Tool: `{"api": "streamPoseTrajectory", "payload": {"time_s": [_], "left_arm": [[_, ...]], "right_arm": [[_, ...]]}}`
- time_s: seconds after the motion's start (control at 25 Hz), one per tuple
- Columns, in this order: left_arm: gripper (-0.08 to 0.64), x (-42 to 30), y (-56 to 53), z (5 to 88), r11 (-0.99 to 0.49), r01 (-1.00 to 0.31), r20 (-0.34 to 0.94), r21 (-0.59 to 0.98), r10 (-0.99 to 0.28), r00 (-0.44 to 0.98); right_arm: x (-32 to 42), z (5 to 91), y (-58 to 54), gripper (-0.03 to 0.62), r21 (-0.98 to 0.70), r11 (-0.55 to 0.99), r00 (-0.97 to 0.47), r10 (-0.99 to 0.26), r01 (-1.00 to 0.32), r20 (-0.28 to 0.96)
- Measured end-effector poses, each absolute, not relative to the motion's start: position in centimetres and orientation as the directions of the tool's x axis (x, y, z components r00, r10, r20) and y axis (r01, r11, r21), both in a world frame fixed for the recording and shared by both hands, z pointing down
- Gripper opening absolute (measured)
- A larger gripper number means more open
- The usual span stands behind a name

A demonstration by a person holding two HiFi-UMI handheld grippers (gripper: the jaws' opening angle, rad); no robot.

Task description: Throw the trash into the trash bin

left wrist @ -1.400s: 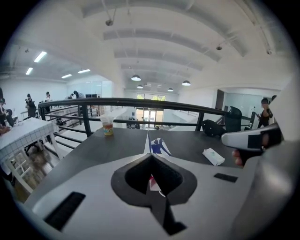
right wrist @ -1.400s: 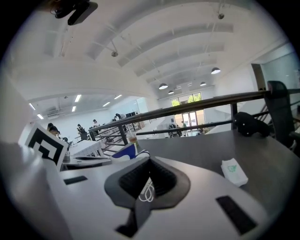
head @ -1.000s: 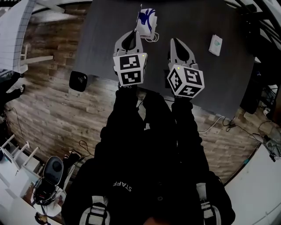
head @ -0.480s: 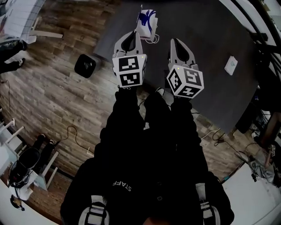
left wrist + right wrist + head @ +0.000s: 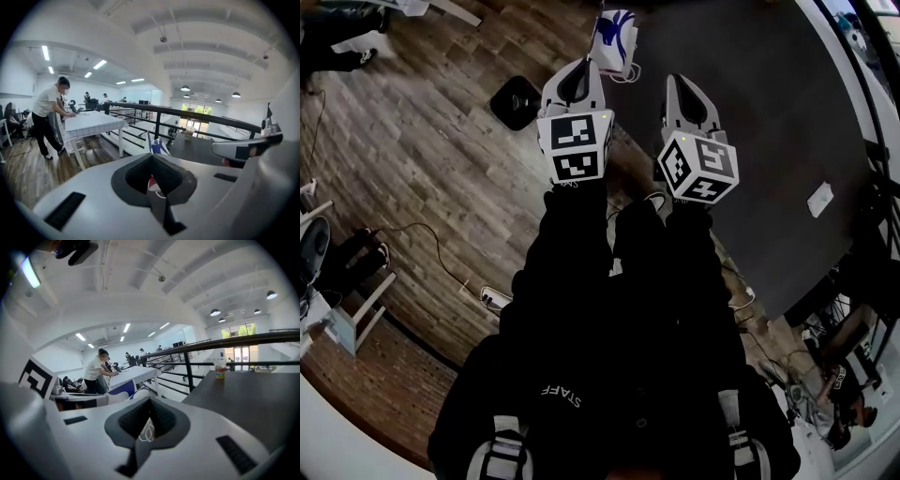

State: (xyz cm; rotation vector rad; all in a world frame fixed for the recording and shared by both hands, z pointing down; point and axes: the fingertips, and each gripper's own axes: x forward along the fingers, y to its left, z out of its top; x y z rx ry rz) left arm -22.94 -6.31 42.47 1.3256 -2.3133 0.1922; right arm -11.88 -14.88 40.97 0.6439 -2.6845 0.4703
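Wood floor (image 5: 422,187) fills most of the head view. The dark table (image 5: 750,141) has slid off to the right of both grippers since a second ago, so the person has turned away from it. A black box (image 5: 516,101), maybe the trash bin, was far off to the left and now sits just left of the left gripper (image 5: 584,67), so the throw looks close. That gripper is clamped on the white and blue bag (image 5: 614,37). The bag pokes out past its tips, with its long side running on along the gripper, away from the person. The right gripper (image 5: 682,84) is closed. In the left gripper view, the bag stands up above the closed jaws, pointy end up. In the right gripper view, a thin white cord (image 5: 146,430) shows at the closed jaws, and I cannot tell if it is pinched.
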Motion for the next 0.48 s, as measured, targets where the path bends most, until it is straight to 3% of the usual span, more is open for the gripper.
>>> {"api": "streamPoseTrajectory", "payload": {"time_s": [0.48], "left_arm": [[0.002,-33.6,6.3,47.6,0.732,-0.669,0.51,0.129,-0.628,-0.588]], "right_arm": [[-25.1,45.8,-5.4,0.015,-0.252,0.933,-0.89,-0.128,-0.258,0.437]]}}
